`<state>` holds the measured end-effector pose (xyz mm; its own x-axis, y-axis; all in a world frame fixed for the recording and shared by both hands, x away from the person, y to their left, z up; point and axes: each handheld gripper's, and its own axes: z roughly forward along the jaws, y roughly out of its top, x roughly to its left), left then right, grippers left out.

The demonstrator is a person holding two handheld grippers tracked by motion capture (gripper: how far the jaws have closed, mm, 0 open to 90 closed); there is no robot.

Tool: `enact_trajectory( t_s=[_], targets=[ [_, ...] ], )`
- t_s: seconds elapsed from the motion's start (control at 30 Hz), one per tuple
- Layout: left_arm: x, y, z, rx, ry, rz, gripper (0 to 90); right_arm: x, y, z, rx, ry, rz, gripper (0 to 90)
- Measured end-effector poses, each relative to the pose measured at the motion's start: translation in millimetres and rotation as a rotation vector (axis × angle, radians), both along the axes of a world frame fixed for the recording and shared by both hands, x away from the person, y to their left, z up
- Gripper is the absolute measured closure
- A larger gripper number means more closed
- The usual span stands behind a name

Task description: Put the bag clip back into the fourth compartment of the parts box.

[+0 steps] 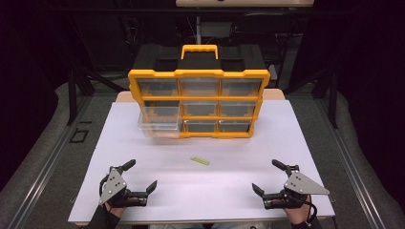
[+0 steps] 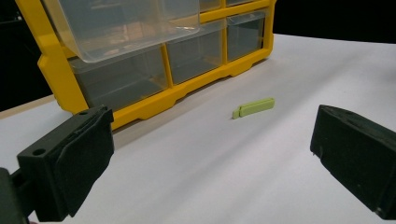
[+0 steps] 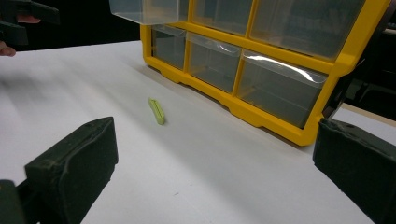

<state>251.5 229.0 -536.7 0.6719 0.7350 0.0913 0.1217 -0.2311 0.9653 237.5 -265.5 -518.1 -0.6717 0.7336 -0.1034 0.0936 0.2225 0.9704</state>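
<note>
Grippers sit nearest, at the table's front edge in the high view: the left gripper (image 1: 141, 177) at about 7 o'clock and the right gripper (image 1: 268, 177) at about 5 o'clock, each held from below by a hand, each with its jaws spread wide and nothing between them. Both rest over the white tabletop (image 1: 215, 191). Farther in, near the table's middle and slightly toward 12 o'clock from the grippers, a small light-green stick (image 1: 200, 161) lies flat on the white surface, well apart from both. Beyond it, at 12 o'clock, stands a yellow drawer organizer (image 1: 198, 102) with three rows of clear drawers and a yellow handle on top. Its left middle-row clear drawer (image 1: 159, 125) is pulled out toward the person, jutting past the frame.
</note>
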Motion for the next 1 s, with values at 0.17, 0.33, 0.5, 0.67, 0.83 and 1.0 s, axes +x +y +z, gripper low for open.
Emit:
enact_trajectory(
  t_s=[0.17, 0.33, 0.5, 0.67, 0.83, 1.0],
  targets=[
    [1.7, 0.6, 0.2, -0.003, 0.006, 0.007, 0.0, 4.0, 1.6, 0.3, -0.011, 0.006, 0.003, 0.0],
    [2.4, 1.9, 0.1, 0.0, 0.012, 0.02, 0.0, 9.6, 6.5, -0.9, -0.03, 0.028, 0.019, 0.0],
    [3.9, 3.2, 0.3, 0.001, 0.015, 0.021, 0.0, 12.9, 11.3, -1.1, -0.037, 0.052, 0.033, 0.0],
    [5.8, 2.8, -0.6, 0.011, 0.027, 0.025, 0.0, 17.7, 16.2, 0.2, -0.052, 0.08, 0.033, 0.0],
    [5.1, 3.3, -0.5, 0.005, 0.027, 0.028, 0.0, 22.5, 20.6, 1.2, -0.067, 0.092, 0.042, 0.0],
    [8.0, 1.6, -0.1, 0.015, 0.029, 0.029, 0.0, 26.5, 24.2, 0.2, -0.082, 0.111, 0.049, 0.0]
  ],
)
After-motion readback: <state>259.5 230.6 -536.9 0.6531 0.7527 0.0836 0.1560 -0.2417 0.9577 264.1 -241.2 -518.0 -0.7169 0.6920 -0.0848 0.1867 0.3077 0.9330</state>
